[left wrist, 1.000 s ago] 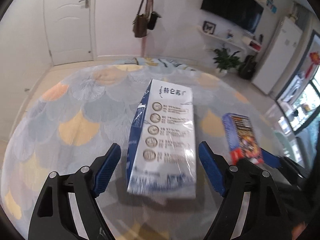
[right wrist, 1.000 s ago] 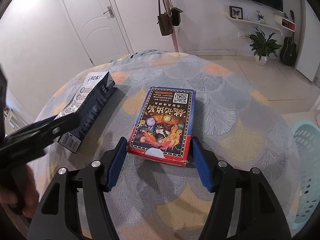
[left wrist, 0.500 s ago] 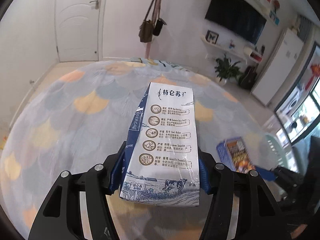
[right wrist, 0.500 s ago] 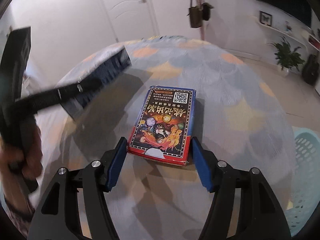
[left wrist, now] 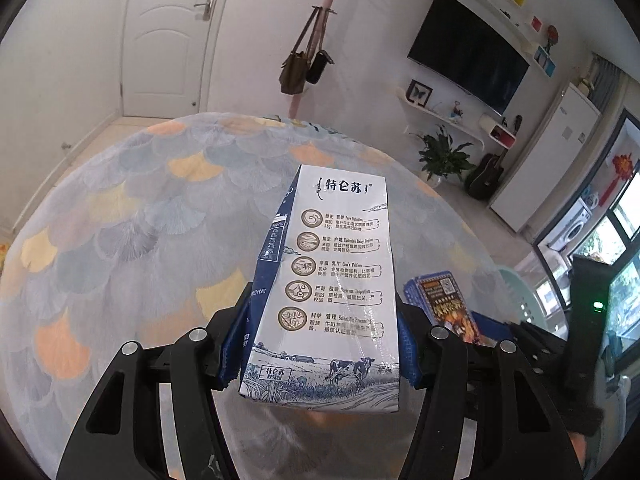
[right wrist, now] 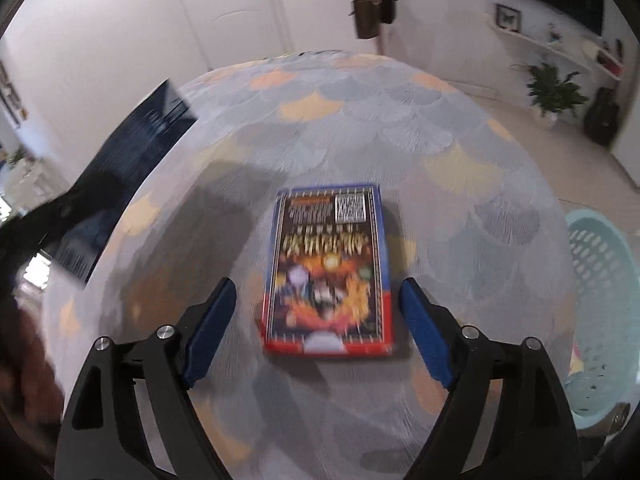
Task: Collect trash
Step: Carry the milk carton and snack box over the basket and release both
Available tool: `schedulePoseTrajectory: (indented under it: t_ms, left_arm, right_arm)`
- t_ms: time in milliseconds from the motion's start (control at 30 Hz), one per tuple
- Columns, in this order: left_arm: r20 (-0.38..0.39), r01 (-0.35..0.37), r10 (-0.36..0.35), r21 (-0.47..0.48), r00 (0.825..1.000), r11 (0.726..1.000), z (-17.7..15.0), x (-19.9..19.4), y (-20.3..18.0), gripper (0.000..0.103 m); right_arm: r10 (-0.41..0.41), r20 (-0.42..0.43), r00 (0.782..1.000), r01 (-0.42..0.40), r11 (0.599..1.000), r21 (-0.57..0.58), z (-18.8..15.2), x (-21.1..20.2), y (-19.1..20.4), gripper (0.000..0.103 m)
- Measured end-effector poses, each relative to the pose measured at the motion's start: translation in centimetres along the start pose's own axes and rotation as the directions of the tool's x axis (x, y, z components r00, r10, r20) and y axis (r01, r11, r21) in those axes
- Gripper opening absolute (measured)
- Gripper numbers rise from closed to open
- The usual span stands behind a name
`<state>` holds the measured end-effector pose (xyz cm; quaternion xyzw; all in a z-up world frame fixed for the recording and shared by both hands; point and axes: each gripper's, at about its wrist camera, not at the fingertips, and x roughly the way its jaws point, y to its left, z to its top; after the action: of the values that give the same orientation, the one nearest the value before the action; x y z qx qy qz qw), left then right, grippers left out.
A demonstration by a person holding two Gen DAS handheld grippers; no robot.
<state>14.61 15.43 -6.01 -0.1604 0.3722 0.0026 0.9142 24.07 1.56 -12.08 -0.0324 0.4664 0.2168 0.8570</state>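
Note:
My left gripper is shut on a white and blue milk carton and holds it above the round table. The carton also shows at the left of the right wrist view, blurred. A flat red and blue box lies on the table. My right gripper is open, its fingers on either side of the box's near end with gaps on both sides. The box also shows at the right of the left wrist view.
A pale green laundry basket stands on the floor to the right of the table. The table has a fan-patterned cloth. A door, hanging bags, a plant and a TV are by the far walls.
My left gripper closed on the milk carton and lifted it off the table. My right gripper's fingers opened away from the flat box's sides, and its view is now blurred.

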Motion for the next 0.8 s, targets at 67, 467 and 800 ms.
schedulePoseTrajectory:
  t_ms: [67,467,800]
  left_arm:
    - [0.001,-0.004,0.004,0.001,1.000,1.000,-0.2,-0.2,0.2,0.058]
    - [0.115,0.030,-0.036,0.047,0.993,0.998,1.7,-1.9,-3.1,0.058]
    - [0.139,0.155,-0.182,0.184,0.973,0.971,3.0,-0.7,-13.5,0.058]
  right_arm:
    - [-0.114,0.033,0.993,0.115,0.993,-0.039,0.0,0.2,1.0,0.057]
    - [-0.041,0.182,0.982,0.032,0.998,0.050,0.1,-6.7,-2.8,0.056]
    - [-0.119,0.282,0.952,0.055,0.973,0.222,-1.0,-14.3,-12.8,0.056]
